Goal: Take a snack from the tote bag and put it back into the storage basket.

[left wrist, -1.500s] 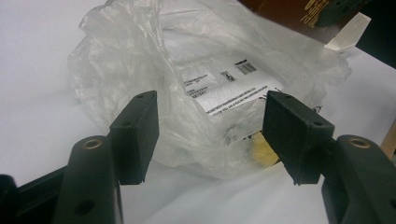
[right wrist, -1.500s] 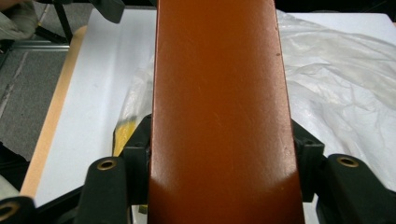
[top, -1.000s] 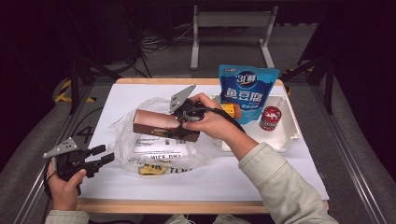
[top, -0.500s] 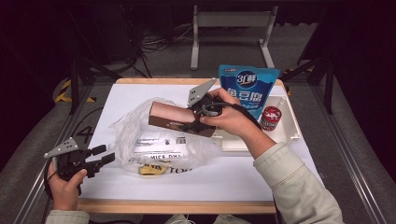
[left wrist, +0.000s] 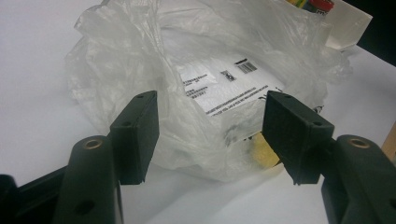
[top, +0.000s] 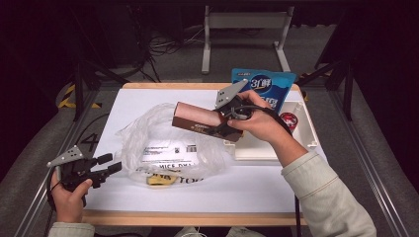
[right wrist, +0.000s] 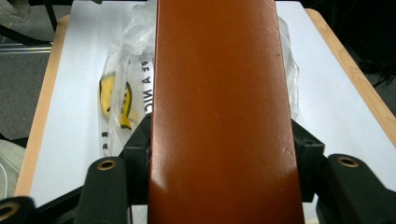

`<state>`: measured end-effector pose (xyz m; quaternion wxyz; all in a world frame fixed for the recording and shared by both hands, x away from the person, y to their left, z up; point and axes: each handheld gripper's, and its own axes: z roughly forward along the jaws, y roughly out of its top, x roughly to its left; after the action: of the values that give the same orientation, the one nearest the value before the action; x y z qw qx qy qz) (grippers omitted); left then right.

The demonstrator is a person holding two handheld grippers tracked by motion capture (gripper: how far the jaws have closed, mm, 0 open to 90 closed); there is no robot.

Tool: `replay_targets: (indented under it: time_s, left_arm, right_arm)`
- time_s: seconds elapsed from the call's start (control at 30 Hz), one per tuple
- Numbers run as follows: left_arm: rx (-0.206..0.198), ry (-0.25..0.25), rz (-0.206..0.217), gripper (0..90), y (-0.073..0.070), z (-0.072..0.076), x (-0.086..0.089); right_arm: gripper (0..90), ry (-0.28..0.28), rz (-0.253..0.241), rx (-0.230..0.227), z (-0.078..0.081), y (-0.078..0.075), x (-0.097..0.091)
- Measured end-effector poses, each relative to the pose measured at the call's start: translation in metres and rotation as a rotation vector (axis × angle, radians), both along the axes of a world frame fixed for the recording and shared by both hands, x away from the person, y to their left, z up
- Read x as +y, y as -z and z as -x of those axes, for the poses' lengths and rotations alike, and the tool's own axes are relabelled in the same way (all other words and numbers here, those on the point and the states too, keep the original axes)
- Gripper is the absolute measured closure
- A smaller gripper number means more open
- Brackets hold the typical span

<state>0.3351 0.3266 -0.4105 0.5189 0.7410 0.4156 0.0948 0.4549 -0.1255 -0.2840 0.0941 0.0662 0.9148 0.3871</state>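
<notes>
Right gripper (top: pixel 225 129) clamped the brown box (top: pixel 197 118) above the plastic bag (top: pixel 163 143); left gripper (top: pixel 111 164) stood open.

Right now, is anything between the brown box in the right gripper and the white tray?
Nothing visible. The right gripper holds the brown box in the air, beside the white tray, with open space between them.
</notes>
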Motion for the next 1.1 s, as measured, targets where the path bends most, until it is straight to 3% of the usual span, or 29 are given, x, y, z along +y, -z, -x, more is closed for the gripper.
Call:
replay_targets:
  time_s: [0.3, 0.63, 1.1]
  left_arm:
    - [-0.002, 0.002, -0.003, 37.2, 0.0, 0.0, 0.0]
    - [0.005, 0.0, -0.002, 37.2, 0.0, 0.0, -0.002]
    - [0.003, -0.003, 0.002, 37.1, 0.0, 0.0, -0.002]
  right_arm:
    - [42.3, 0.033, -0.007, -0.015, 0.0, -0.006, -0.028]
    - [42.3, 0.101, -0.024, -0.029, -0.001, -0.011, -0.071]
    - [42.3, 0.14, -0.001, -0.035, 0.0, -0.006, -0.105]
